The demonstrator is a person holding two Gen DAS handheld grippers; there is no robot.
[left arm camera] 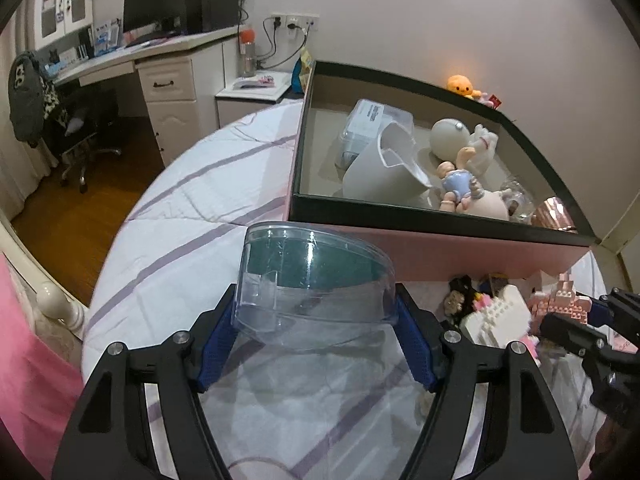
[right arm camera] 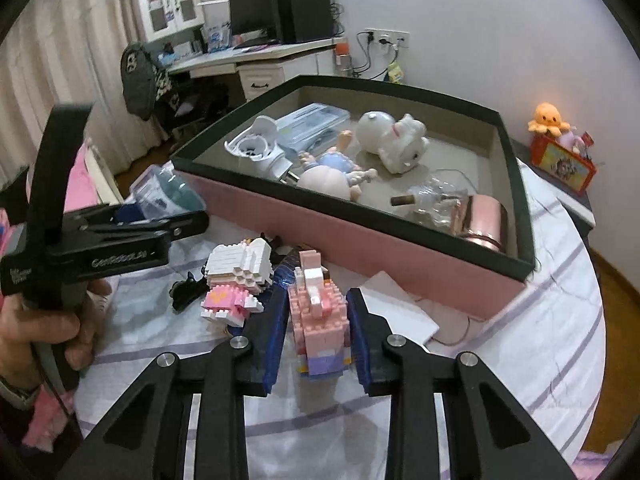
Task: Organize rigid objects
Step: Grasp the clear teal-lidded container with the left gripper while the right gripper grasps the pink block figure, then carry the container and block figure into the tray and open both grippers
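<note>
On the bed [left arm camera: 168, 240], the left gripper [left arm camera: 316, 308] apparently pinches a clear plastic container [left arm camera: 312, 280] between its jaws; the right gripper [right arm camera: 318, 316] clamps a pink brick figure [right arm camera: 318, 312].

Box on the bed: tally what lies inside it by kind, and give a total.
Toy figures: 2 (white cat, baby doll)
Clear plastic case: 1
White plastic part: 1
Corked glass bottle: 1
Rose-gold cup: 1
Total: 6
</note>
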